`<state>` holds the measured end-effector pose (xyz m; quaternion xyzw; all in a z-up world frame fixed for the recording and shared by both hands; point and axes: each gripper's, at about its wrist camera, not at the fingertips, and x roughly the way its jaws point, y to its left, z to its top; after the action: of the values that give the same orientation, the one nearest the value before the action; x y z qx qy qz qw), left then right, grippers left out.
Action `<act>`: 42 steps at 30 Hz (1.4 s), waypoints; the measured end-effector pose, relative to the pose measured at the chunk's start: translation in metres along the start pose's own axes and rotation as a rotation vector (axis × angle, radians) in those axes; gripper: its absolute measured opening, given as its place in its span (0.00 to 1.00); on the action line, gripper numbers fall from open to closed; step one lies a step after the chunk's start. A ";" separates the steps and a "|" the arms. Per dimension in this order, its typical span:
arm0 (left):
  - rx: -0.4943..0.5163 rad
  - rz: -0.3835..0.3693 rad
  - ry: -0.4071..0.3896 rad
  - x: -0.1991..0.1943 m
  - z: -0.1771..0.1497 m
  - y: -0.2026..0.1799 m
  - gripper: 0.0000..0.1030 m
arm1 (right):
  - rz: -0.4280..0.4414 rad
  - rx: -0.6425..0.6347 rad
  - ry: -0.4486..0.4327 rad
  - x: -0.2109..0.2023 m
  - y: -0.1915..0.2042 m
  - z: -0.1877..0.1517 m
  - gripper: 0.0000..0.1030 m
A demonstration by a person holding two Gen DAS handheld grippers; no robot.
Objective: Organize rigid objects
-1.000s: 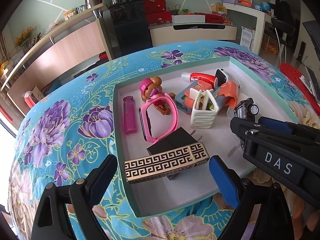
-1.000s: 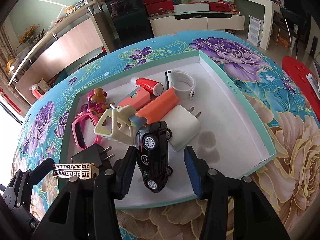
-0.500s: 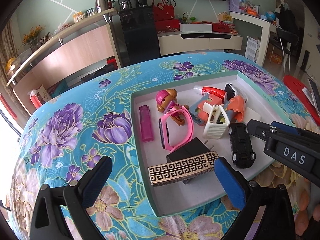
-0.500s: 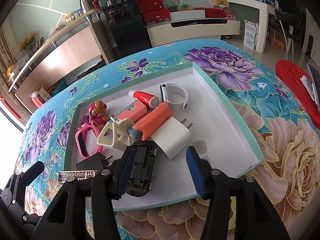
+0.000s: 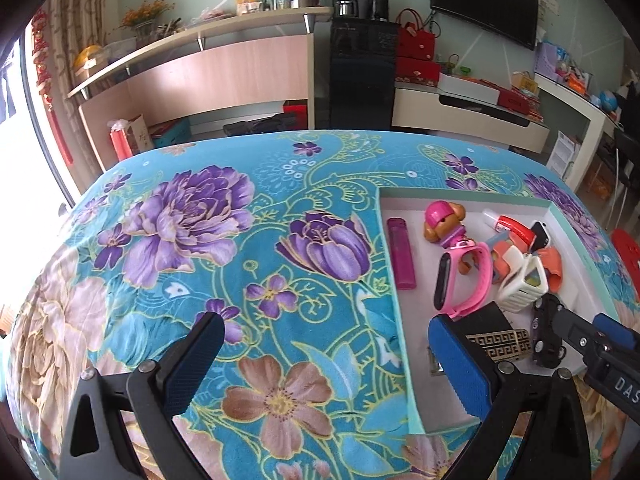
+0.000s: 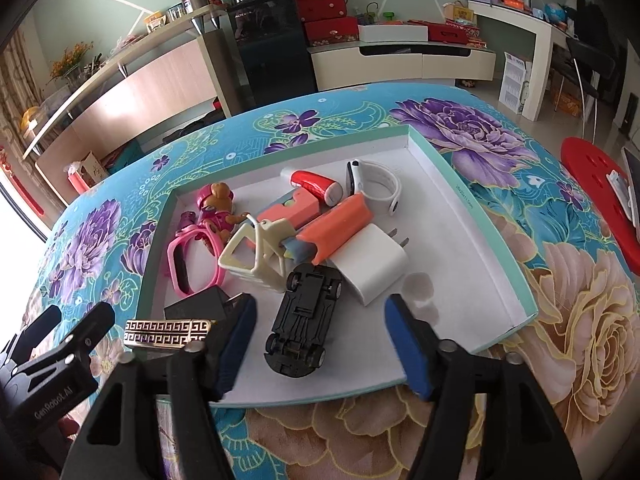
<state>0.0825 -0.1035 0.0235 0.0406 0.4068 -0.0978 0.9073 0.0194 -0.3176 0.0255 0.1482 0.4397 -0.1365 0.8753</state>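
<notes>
Surface: a table covered by a teal cloth [image 5: 280, 248] printed with purple and beige flowers is seen in both views.
Tray: a shallow white tray with a pale green rim [image 6: 472, 200] is laid on the cloth; all the small objects are gathered inside it.
Left gripper [image 5: 320, 360]: its jaws are spread wide with nothing between them; it is held over the bare cloth just left of the tray, with its right finger [image 5: 460, 364] overlapping the tray's near left corner.
Right gripper [image 6: 320, 340]: its jaws have just been opening and stand apart; the toy car lies between the blue pads [image 6: 408, 348], but neither pad is seen pressing on it.
Toy car [image 6: 306, 300]: a black car is found on its roof, underside and wheels up, on the tray floor near the front edge.
Patterned bar [image 6: 168, 330]: a gold and black key-pattern piece is placed at the tray's near left corner, leaning on a black plug adapter [image 6: 200, 306].
White charger [image 6: 376, 264]: it is set just beside the car, prongs pointing to the right.
Cream basket [image 6: 256, 252]: it is tipped against the orange and blue blocks [image 6: 332, 228].
Pink band [image 6: 192, 264]: it rests just beside the pink puppy figure [image 6: 216, 204].
Pink lighter [image 5: 401, 258]: it lies along the tray's left wall.
White watch [image 6: 376, 184]: it is placed at the back, beside a red and white cylinder [image 6: 316, 184].
</notes>
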 end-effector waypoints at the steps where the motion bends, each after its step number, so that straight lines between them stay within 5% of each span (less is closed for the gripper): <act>1: -0.012 0.007 0.002 0.000 -0.001 0.005 1.00 | 0.003 -0.016 -0.001 -0.001 0.004 -0.001 0.78; 12: -0.054 0.094 0.024 -0.006 -0.026 0.034 1.00 | -0.013 -0.128 -0.012 -0.012 0.035 -0.016 0.95; 28: -0.052 0.081 0.104 -0.030 -0.060 0.046 1.00 | 0.063 -0.183 0.094 -0.019 0.057 -0.058 0.95; 42: -0.038 0.103 0.135 -0.036 -0.082 0.043 1.00 | 0.068 -0.179 0.054 -0.031 0.057 -0.076 0.95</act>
<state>0.0079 -0.0436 -0.0047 0.0506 0.4664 -0.0404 0.8822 -0.0333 -0.2332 0.0152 0.0882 0.4684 -0.0629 0.8768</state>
